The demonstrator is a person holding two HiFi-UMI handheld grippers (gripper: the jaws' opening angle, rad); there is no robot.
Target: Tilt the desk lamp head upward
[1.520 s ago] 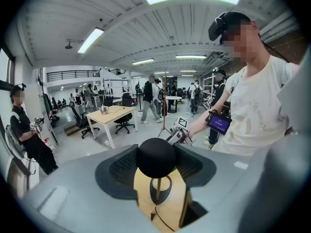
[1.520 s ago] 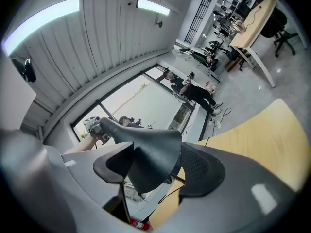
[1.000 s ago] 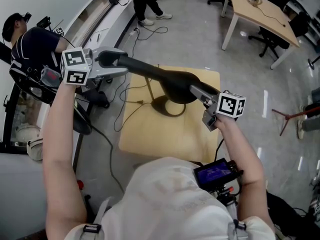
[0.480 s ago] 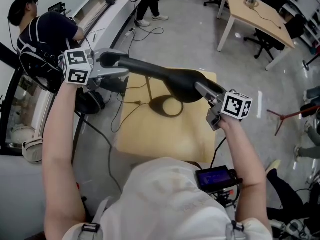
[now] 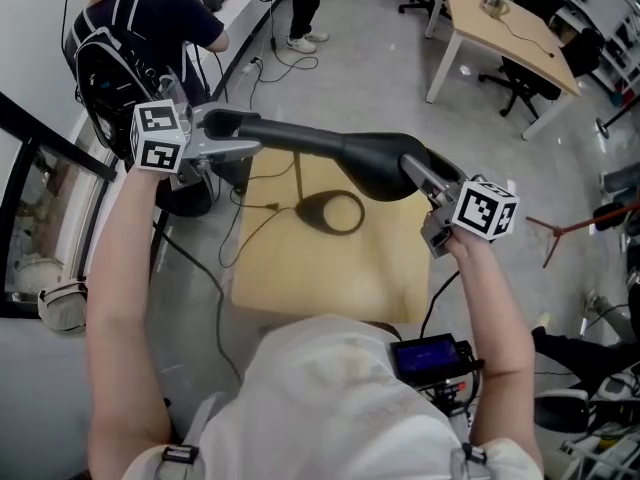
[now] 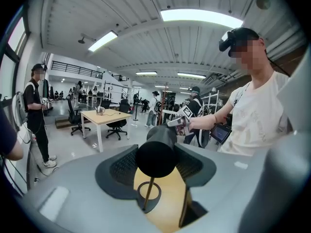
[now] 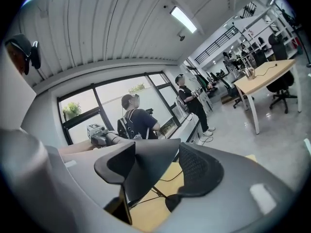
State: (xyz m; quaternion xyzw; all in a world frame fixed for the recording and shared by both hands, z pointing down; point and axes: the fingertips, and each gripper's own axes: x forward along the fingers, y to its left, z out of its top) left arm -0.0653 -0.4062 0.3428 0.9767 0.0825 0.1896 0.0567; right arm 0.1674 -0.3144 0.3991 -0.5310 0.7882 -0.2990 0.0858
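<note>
L gripper (image 5: 228, 136) clamps arm end (image 6: 155, 152) behind lamp head (image 5: 378, 163); R gripper (image 5: 418, 173), jaws just closing on that head, should lift slow & steady.

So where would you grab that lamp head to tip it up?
By the wide flared end, coming in from the right and pinching across its rim: it sits farthest from the thin stem, so it should lever easily. Steady the narrow tail.

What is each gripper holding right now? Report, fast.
Left gripper: closed on the lamp head, at its narrow end.
Right gripper: fingers have just been closing, now gripping the lamp head's wide end.
</note>
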